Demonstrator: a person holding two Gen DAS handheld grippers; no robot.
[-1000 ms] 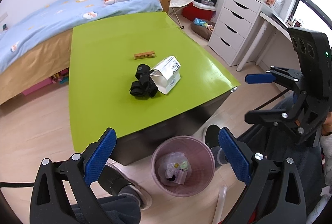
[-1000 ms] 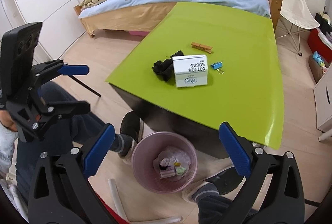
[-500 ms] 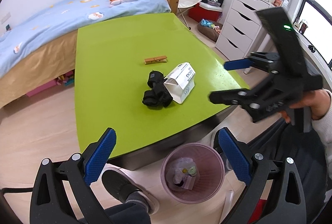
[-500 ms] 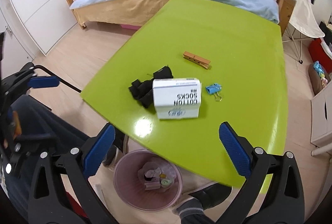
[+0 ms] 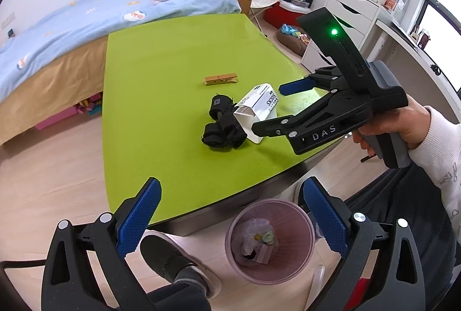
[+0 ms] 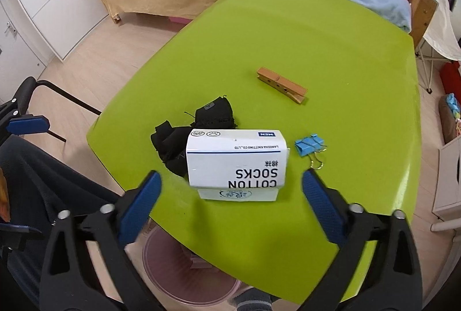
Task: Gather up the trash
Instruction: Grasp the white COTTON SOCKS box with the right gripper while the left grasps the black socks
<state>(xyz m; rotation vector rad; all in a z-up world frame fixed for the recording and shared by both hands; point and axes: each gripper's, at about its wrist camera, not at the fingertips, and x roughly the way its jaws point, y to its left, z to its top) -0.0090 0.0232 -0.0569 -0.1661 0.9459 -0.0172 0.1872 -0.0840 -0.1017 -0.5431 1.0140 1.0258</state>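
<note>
A white "COTTON SOCKS" box [image 6: 236, 164] lies on the green table [image 6: 331, 45] near its front edge, also in the left wrist view [image 5: 259, 106]. Black socks [image 6: 184, 135] lie against its left side. My right gripper [image 6: 230, 195] is open, its jaws spread either side of the box just short of it; it also shows in the left wrist view [image 5: 270, 106]. My left gripper [image 5: 230, 218] is open and empty, low over the table's front edge. A pink trash bin [image 5: 269, 239] with some rubbish stands on the floor below.
A wooden clothespin [image 6: 281, 84] and a blue binder clip [image 6: 309, 145] lie on the table beyond and right of the box. A bed [image 5: 72, 31] stands behind the table, white drawers [image 5: 345, 14] to the right. My shoe [image 5: 170, 259] is by the bin.
My right gripper has moved forward and down over the table, close up to the sock box. The left gripper has shifted slightly nearer the table.
</note>
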